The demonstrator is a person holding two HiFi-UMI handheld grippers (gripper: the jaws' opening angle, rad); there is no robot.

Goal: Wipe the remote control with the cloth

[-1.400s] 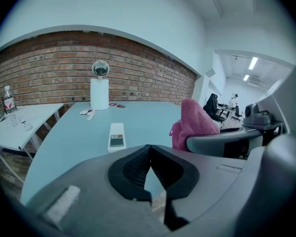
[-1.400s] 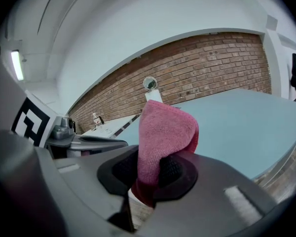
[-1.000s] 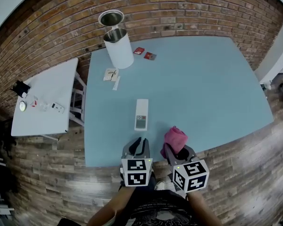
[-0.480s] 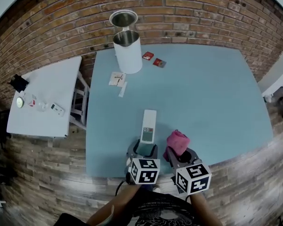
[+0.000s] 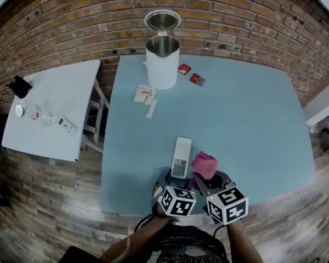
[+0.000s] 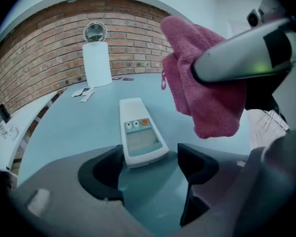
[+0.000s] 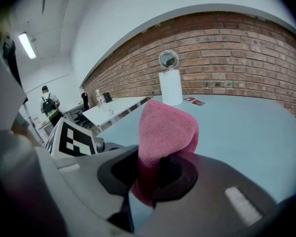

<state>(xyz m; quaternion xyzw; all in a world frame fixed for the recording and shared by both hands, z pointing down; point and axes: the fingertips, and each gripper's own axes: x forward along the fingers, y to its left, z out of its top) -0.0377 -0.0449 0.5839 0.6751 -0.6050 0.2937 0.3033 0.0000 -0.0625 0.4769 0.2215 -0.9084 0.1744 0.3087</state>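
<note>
A white remote control (image 5: 181, 156) (image 6: 138, 132) lies flat on the blue table (image 5: 252, 125), buttons and screen facing up. My left gripper (image 5: 173, 178) (image 6: 149, 163) is open, its jaws having just been opening. The remote's near end sits between the fingertips (image 6: 106, 168), and the pads do not press on it. Just right of it, my right gripper (image 5: 208, 181) (image 7: 155, 174) is shut on a pink cloth (image 5: 204, 165) (image 7: 165, 130). The cloth (image 6: 202, 83) hangs above the table beside the remote.
A white cylindrical container (image 5: 162, 64) with a metal lid (image 5: 162, 21) behind it stands at the table's far edge. Two red packets (image 5: 191, 74) and some paper slips (image 5: 145, 95) lie near it. A white side table (image 5: 49, 114) stands to the left. A brick wall backs the table.
My left gripper has moved forward and down to the remote's near end, and its jaws have spread wide. The right gripper has carried the cloth leftward, closer to the remote.
</note>
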